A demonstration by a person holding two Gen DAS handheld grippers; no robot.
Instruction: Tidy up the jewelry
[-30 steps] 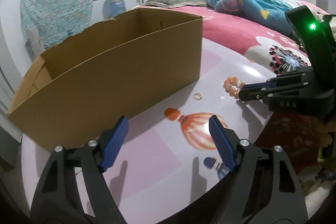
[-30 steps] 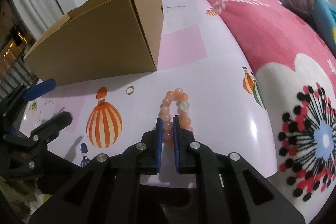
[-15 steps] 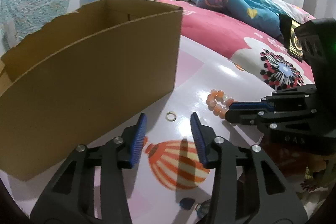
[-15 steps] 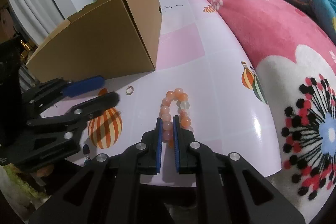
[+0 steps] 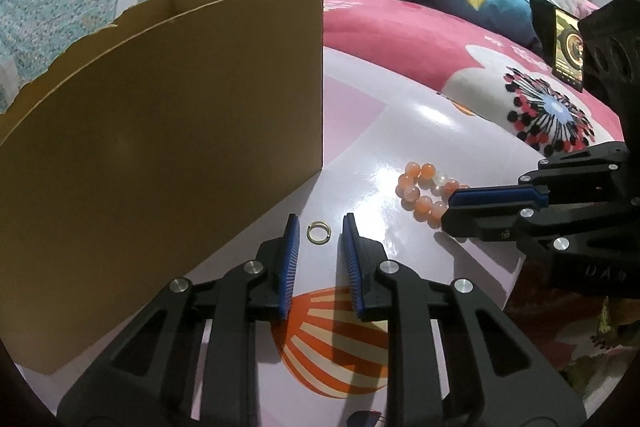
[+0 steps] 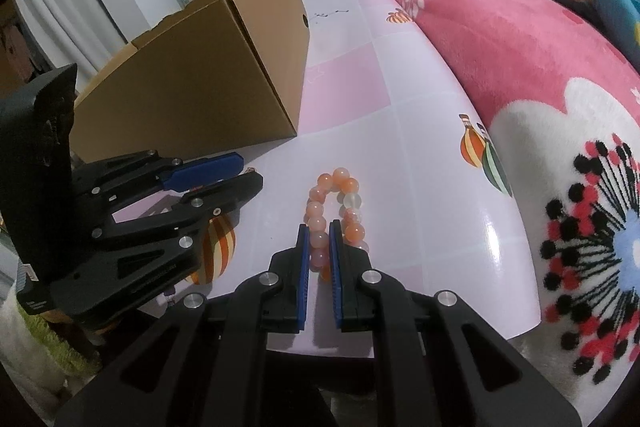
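The left gripper is closing around the small gold metal ring, not touching it yet; keep it centred. The right gripper pinches the orange bead bracelet.

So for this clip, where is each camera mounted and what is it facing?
Left wrist: on the left gripper, angled down at the ring between its closing jaws beside the cardboard box.
Right wrist: on the right gripper, angled down, jaws shut on the bead bracelet.
Shared: table, box, bracelet, each other's gripper.
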